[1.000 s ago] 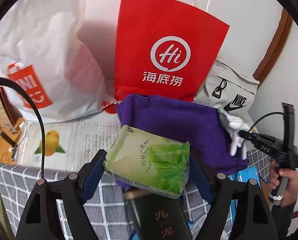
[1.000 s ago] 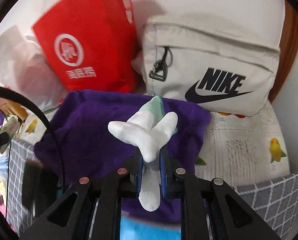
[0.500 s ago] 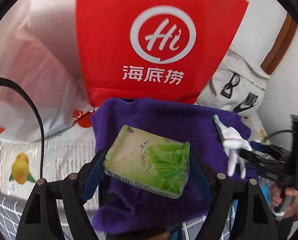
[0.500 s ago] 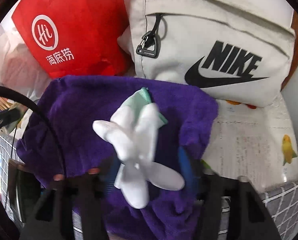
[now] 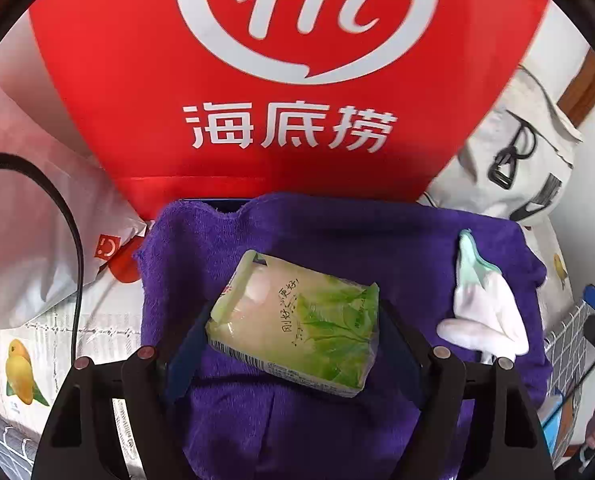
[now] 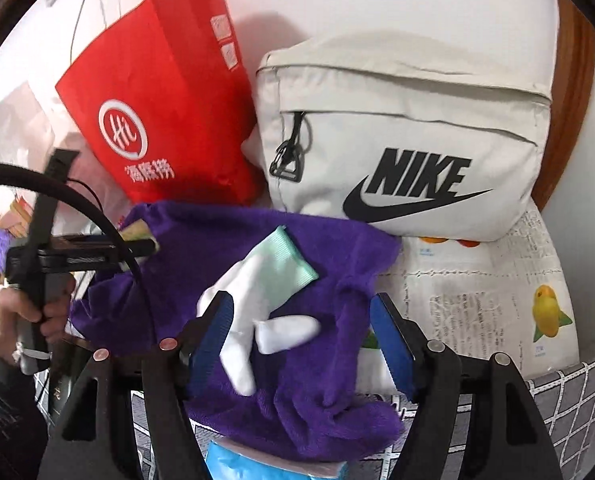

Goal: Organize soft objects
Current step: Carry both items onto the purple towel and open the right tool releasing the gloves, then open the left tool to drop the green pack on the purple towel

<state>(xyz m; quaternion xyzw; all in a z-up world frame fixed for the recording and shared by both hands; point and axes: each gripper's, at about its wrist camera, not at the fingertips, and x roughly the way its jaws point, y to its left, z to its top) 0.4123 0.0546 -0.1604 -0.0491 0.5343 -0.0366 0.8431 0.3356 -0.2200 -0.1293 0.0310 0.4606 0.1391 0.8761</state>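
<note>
A purple towel lies in front of the bags; it also shows in the right wrist view. My left gripper is shut on a green tissue pack and holds it over the towel. A white glove with a mint cuff lies on the towel's right part. In the right wrist view the glove lies loose on the towel between the wide-open jaws of my right gripper, which holds nothing. The left gripper with the tissue pack shows there at the left.
A red paper bag stands behind the towel, a white plastic bag to its left, a beige Nike bag to its right. Fruit-print paper and a grey checked cloth cover the surface. A blue packet lies under the towel's near edge.
My right gripper opened and let the glove drop onto the towel, then drew back slightly. My left gripper moved forward over the towel with the tissue pack, closer to the red bag.
</note>
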